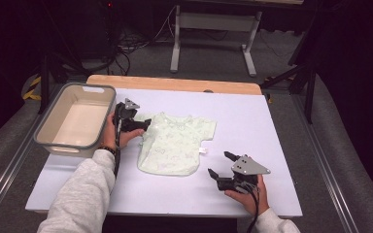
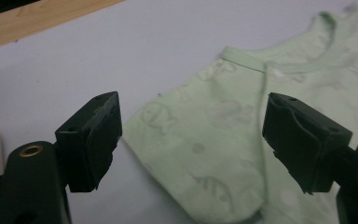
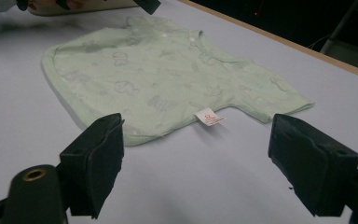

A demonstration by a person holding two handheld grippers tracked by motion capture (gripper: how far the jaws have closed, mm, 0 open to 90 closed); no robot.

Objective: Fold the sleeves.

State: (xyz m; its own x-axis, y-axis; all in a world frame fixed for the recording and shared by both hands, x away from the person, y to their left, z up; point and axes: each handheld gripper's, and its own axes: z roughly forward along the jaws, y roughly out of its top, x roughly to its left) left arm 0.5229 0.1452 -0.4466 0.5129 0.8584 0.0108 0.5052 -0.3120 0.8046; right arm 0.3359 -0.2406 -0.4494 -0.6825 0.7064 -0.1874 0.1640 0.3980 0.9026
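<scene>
My left gripper (image 2: 191, 144) hovers with its jaws wide, a sleeve of the green shirt (image 2: 214, 140) lying flat between them.

The high view looked forward and down from above the person's side, far enough back to take in the whole worktop (image 1: 272, 126), a bin (image 1: 75, 119) at its left, the shirt (image 1: 175, 143) in the middle, and the floor beyond. The left gripper view rode on the left tongs (image 2: 191, 140) and looked along the jaws from very close, low over one sleeve of the shirt (image 2: 223, 140), towards the wooden edge. The right gripper view rode on the right tongs (image 3: 196, 163), set farther back near the worktop (image 3: 214, 186), and looked low across the whole shirt (image 3: 158, 79). All three views shared the shirt and the worktop around it.
</scene>
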